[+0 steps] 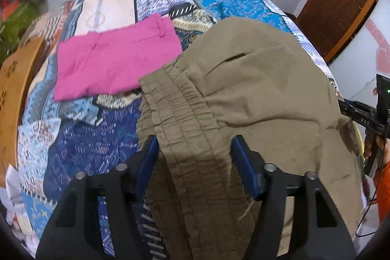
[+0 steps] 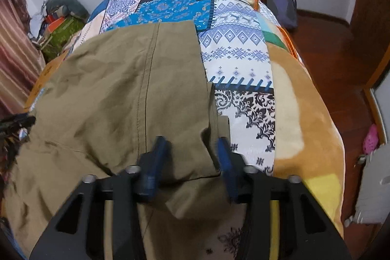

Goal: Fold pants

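Here, khaki pants [image 1: 256, 94] — between both tongs

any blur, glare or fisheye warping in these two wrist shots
Left wrist view: strong fisheye bulge bends the patchwork quilt into a dome, dark corner vignette, pink folded garment slightly soft, no glare. Right wrist view: same barrel warp, soft even light, khaki elastic-waist pants sharp, the blue-padded right gripper fingers a little blurred.

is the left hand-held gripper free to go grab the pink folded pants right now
Probably not yet: the left hand-held gripper has the khaki pants' waistband between its open fingers. The pink pants lie uncovered beyond.
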A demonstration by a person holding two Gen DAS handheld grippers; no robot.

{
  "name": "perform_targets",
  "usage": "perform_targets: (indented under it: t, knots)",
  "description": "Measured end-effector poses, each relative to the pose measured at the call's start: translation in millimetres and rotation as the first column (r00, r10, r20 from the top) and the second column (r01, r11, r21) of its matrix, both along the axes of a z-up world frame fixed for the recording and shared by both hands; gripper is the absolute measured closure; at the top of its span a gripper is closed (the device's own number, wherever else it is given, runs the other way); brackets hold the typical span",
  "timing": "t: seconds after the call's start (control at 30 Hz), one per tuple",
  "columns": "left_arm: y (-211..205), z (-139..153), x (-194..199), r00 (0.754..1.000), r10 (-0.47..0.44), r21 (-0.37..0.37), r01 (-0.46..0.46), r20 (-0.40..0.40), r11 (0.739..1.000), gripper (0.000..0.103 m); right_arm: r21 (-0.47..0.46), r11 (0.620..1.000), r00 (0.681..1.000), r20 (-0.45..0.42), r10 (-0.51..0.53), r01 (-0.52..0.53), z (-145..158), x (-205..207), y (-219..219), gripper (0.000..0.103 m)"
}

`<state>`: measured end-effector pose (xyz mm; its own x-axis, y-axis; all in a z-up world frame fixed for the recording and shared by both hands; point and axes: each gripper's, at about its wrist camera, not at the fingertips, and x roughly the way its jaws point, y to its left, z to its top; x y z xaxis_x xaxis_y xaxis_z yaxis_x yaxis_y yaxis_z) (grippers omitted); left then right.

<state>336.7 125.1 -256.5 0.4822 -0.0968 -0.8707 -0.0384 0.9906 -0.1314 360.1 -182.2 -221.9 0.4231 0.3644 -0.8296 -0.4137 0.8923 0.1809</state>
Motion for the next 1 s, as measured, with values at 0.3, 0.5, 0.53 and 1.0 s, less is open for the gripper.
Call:
perform_targets:
  t: [0.3,0.5,0.53,1.0]
  knots:
    - [-3,-2,-6,1.0,-0.001,0.052,-0.001,0.022,0.999,0.058,-0.153,0.987,0.998,0.046,0.051,-0.043,-1,-9,5,0.09]
    - [5,1,-9,1.0,0.006,-0.001,-0.006,0.011,1.0,0.051,-0.124,0.992,1.0,-0.014,0.014,-0.015,-1,-6,-2,0.087]
    - [7,4,-10,1.0,0.008,-0.011,-0.008,0.005,1.0,0.049,-0.121,0.993,1.0,-0.029,0.009,-0.012,0,-7,-2,0.086]
    - [64,18,55,0.995,0.104,-0.056,-0.104,-0.009,0.993,0.035,-0.042,0.999,0.996,0.089,0.015,-0.012,61,36,14,0.049]
